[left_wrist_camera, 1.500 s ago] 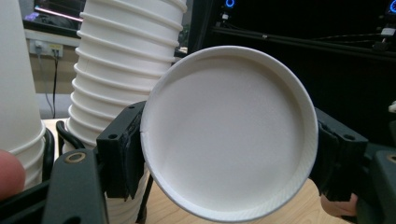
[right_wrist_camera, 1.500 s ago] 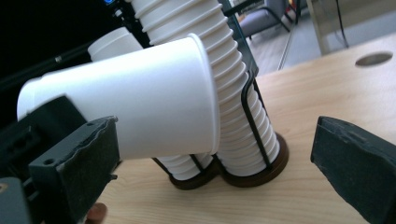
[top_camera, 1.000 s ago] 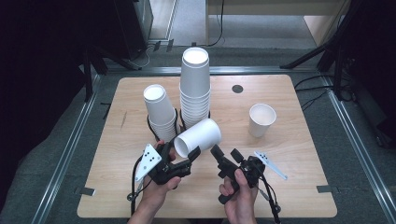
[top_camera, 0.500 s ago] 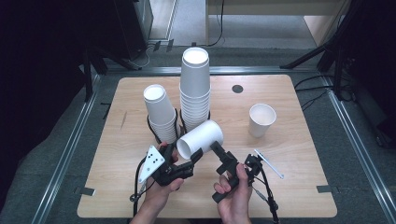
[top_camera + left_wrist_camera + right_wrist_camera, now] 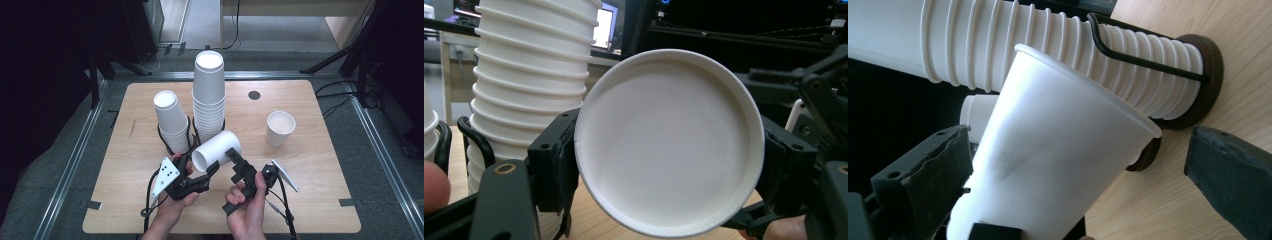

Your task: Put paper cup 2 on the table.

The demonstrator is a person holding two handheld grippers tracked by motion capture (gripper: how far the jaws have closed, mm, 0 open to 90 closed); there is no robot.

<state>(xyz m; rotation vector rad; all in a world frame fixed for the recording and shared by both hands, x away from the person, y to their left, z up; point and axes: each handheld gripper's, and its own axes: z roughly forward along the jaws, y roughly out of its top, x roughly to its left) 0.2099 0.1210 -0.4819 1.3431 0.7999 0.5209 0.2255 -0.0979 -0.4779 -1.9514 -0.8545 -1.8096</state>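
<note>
Wooden table [image 5: 120, 200] under us: our left gripper [image 5: 209, 171] clamps the cup [image 5: 216, 150] on its side, base toward our right gripper [image 5: 234, 156], whose jaws gape wide beside that base.

High view looks down; both gripper views closely share, seemingly, one cup [image 5: 664, 140].

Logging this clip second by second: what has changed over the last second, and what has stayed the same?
The right claw has moved in toward the held cup, its jaws now open on either side of the cup's body without clamping it. The left claw stays shut on that cup, which has drifted slightly to the right, lying tilted. Unchanged: the two cup stacks, tall and short, and the lone cup.
</note>
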